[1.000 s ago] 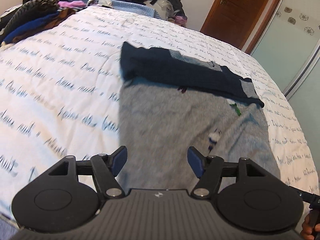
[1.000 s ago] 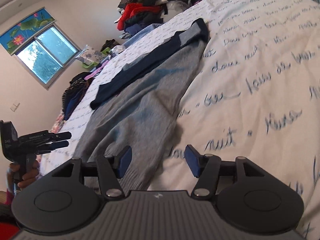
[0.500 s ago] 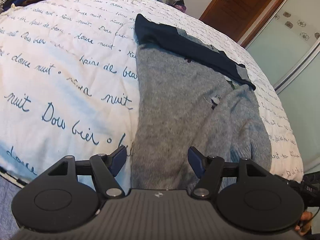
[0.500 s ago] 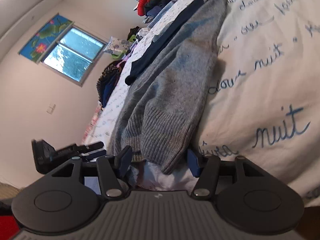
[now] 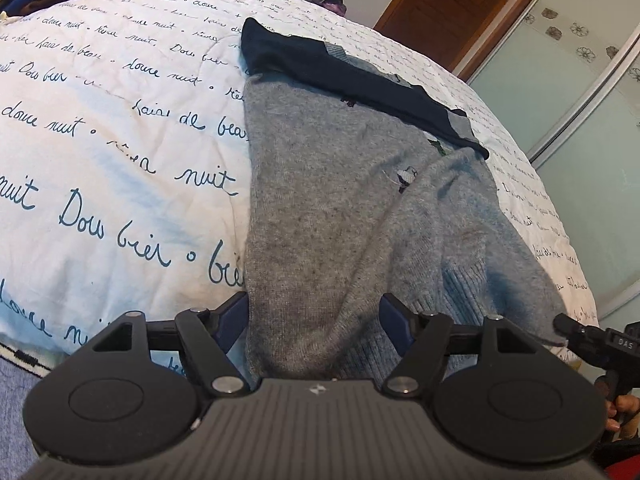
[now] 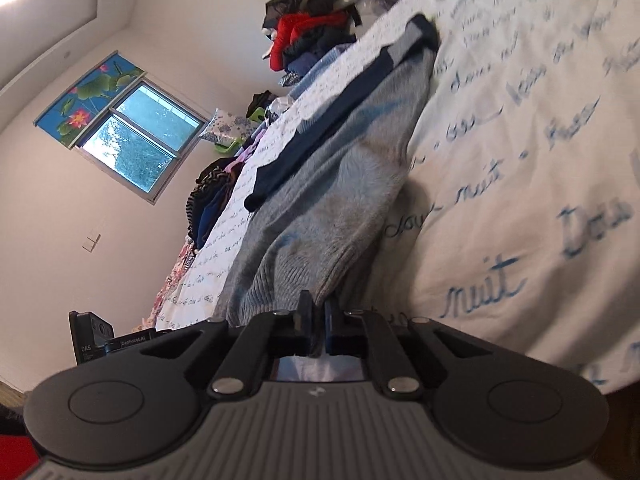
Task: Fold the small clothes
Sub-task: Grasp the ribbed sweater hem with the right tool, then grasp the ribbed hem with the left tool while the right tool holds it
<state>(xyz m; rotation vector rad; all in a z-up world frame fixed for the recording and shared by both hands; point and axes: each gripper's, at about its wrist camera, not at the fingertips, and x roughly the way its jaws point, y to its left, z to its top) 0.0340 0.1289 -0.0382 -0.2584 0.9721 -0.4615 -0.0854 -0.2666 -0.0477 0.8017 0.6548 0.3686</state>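
I see a bed under a white quilt printed with blue cursive script, heaps of clothes at its far end near a window. My right gripper is clenched on the ribbed hem of the fuzzy grey sweater with its navy band. The left gripper is opening, its blue pads astride the hem's other side without pressing.

A white bedspread printed with blue handwritten script is spread across the bed. At its far edge, a heap of dark and red clothes is piled, and striped and blue garments are stacked along the side nearer a window. Beyond the bedspread's far corner a brown wooden door is seen, with frosted sliding panels beside it.
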